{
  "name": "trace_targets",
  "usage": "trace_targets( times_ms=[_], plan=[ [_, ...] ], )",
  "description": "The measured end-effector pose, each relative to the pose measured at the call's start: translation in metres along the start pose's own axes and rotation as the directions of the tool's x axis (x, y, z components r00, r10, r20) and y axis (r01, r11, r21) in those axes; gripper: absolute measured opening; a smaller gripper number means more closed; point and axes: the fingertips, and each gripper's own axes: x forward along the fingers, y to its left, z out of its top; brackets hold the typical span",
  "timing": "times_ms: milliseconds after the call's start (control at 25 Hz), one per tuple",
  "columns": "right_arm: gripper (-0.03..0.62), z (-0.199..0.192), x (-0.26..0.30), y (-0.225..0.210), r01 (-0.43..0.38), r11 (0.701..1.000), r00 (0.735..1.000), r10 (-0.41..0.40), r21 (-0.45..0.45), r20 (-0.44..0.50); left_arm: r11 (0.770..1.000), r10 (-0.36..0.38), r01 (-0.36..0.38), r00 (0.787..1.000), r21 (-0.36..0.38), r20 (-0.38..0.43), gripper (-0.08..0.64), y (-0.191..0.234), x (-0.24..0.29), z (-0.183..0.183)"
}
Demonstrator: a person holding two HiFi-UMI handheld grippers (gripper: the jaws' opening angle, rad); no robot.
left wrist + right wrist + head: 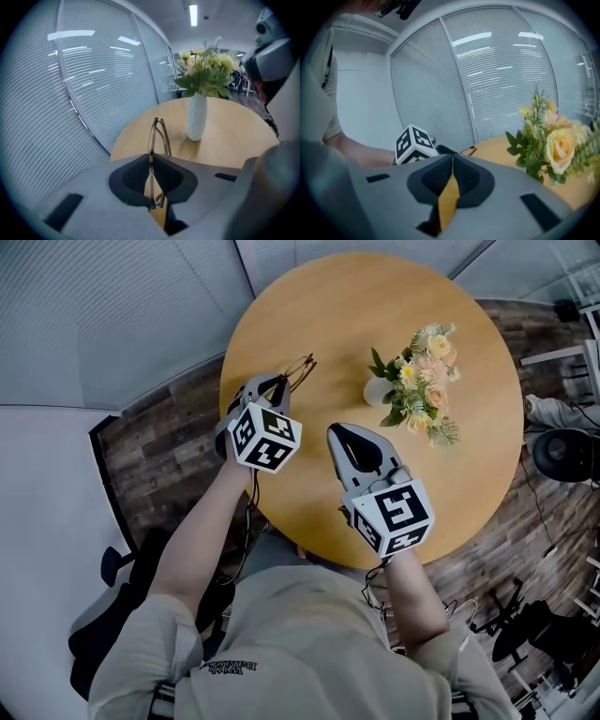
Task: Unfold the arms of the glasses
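The glasses (300,369) have a thin brownish frame with the arms folded, and they hang above the left edge of the round wooden table (319,296). My left gripper (279,382) is shut on them. In the left gripper view the frame (158,136) stands edge-on, pinched between the dark pads, and sticks out past the tips of the left gripper (151,157). My right gripper (339,432) hovers over the table's near side, shut with nothing in it. The right gripper view shows the right gripper's (452,157) pads meeting, with the glasses (468,151) beyond them.
A white vase of yellow and pink flowers (417,381) stands right of the table's middle, close to the right gripper's far side; it also shows as the vase (197,117). A black chair (112,615) stands on the floor at the left. Blinds line the glass walls.
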Motion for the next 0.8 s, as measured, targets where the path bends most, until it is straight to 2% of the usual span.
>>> trace_targets(
  times_ms=[120, 240, 480, 640, 800],
  plan=[
    [0.031, 0.016, -0.010, 0.005, 0.003, 1.000, 1.000, -0.002, -0.031, 0.025, 0.999, -0.010, 0.014, 0.998, -0.047, 0.067, 0.041, 0.002, -0.026, 0.021],
    [0.031, 0.037, -0.023, 0.015, -0.001, 0.998, 0.998, 0.005, -0.059, 0.065, 0.997, -0.032, 0.040, 0.991, -0.062, 0.129, 0.041, -0.001, -0.055, 0.042],
    [0.031, 0.075, -0.053, 0.031, 0.017, 0.995, 0.989, -0.002, -0.101, 0.148, 0.994, -0.039, 0.064, 0.968, -0.092, 0.249, 0.041, -0.006, -0.115, 0.079],
    [0.031, 0.095, -0.071, 0.036, 0.052, 0.988, 0.981, -0.024, -0.145, 0.190, 0.987, -0.026, 0.081, 0.935, -0.141, 0.354, 0.041, 0.000, -0.161, 0.108],
    [0.031, 0.111, -0.091, 0.041, 0.082, 0.983, 0.972, -0.042, -0.167, 0.233, 0.970, 0.021, 0.096, 0.883, -0.224, 0.470, 0.041, 0.010, -0.210, 0.132]
  ],
)
